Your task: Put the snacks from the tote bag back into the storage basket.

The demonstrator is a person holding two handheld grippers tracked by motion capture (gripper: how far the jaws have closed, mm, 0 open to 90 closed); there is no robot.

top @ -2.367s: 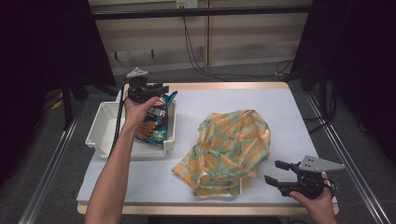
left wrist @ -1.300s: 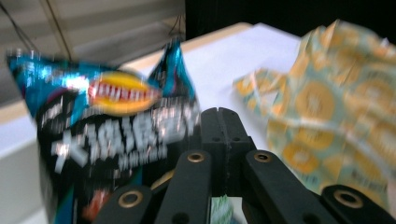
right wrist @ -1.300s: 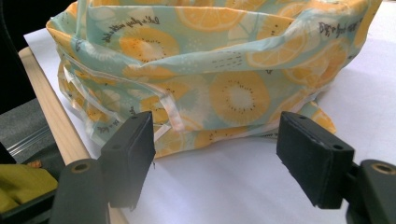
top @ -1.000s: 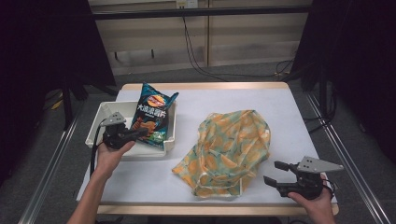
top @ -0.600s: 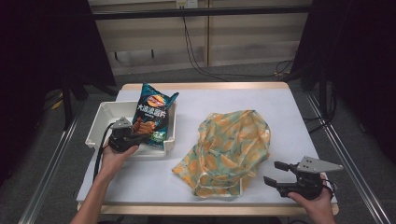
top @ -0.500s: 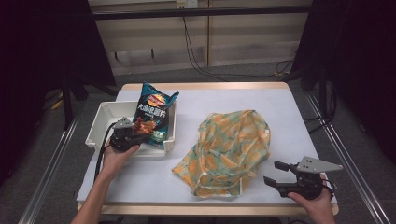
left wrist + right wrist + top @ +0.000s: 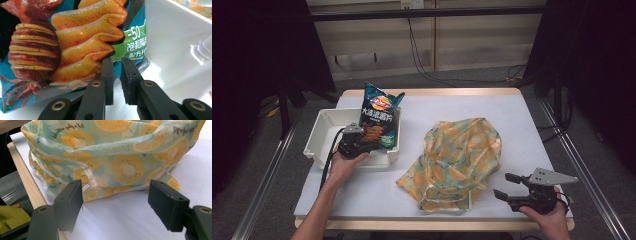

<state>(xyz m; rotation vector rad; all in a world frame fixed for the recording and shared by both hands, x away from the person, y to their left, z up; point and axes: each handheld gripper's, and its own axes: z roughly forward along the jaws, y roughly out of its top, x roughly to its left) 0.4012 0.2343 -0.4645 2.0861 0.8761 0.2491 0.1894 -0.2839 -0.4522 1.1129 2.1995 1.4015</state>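
The chip bag [image 7: 379, 117] stands leaning in the white tray [image 7: 324, 131] at the table's left, its lower edge just ahead of the left gripper [image 7: 116, 65]. That gripper's jaws have just been opening a little — a narrow gap, nothing between the pads, so the bag looks released. Next it likely needs a fresh grasp on the bag's bottom edge. The left forearm reaches in low over the tray's near wall. The right gripper [image 7: 508, 186] rests wide open beside the fruit-print bag [image 7: 462, 160] — idle.

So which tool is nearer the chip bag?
Left. The left tool is in the tray, its tips at the chip bag's lower edge, jaws just opening. The right tool sits across the table by the fruit-print bag.
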